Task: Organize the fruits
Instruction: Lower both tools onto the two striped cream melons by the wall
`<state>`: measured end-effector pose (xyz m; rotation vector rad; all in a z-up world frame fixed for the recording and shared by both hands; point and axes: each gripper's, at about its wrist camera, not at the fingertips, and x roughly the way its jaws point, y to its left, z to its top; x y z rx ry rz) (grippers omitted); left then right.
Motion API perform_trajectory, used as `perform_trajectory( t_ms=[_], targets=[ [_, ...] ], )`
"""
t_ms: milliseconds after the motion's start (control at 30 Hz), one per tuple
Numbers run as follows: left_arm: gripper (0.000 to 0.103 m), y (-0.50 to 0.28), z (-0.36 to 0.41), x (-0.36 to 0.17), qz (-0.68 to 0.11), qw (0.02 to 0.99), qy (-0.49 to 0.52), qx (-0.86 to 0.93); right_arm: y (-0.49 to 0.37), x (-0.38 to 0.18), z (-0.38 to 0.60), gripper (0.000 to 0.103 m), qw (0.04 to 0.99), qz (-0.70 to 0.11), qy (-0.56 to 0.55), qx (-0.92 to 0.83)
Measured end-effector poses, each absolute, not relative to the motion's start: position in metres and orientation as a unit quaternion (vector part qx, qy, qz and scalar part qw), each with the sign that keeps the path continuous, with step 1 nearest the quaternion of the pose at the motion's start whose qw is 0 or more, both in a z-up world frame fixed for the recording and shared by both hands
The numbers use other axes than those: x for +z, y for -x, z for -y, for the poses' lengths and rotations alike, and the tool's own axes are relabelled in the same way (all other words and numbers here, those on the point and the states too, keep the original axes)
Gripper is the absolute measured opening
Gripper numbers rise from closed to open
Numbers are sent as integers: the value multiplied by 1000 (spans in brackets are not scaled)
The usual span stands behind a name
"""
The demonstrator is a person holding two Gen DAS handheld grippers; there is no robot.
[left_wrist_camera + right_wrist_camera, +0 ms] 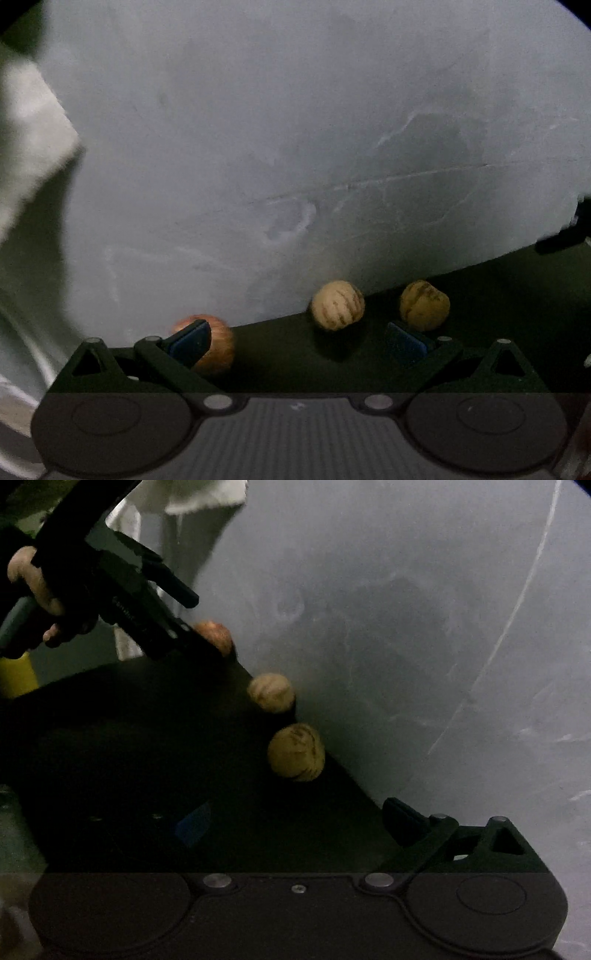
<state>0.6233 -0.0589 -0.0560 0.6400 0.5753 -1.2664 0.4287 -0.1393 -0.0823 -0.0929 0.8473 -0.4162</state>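
Claws, left (297, 341) and right (295, 823), gape wide, empty; no legible writing.

place: cannot tell, dim indoor spot | cues: grey marked floor (295, 147); dark table (129, 757)

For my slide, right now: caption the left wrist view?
Open left gripper approaches three fruits along a dark table: reddish apple and two tan fruits.

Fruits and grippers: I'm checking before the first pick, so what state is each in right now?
Reddish fruit: on the dark surface, ungripped.
Pale striped fruit: resting free, middle of the row.
Yellowish fruit: resting free.
Left gripper: open, empty.
Right gripper: open, empty.
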Motion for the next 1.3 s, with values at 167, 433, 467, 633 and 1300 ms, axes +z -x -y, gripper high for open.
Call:
perform_trajectory(
  t_ms=[167, 433, 467, 633, 1300],
  targets=[
    [102, -638, 86, -86, -285, 706, -285, -582, -447, -102, 144, 96, 887, -412, 57, -201],
    [100, -652, 104, -110, -301, 684, -283, -601, -464, -114, 159, 84, 886, -411, 50, -208],
    [98, -654, 105, -112, -306, 682, -279, -603, -468, -116, 161, 84, 886, -411, 49, -210],
    [93, -664, 110, -120, -339, 671, -244, -612, -479, -121, 164, 82, 887, -407, 50, -213],
    [56, -685, 127, -148, -402, 633, -190, -634, -484, -131, 174, 59, 893, -393, 16, -217]
  ],
)
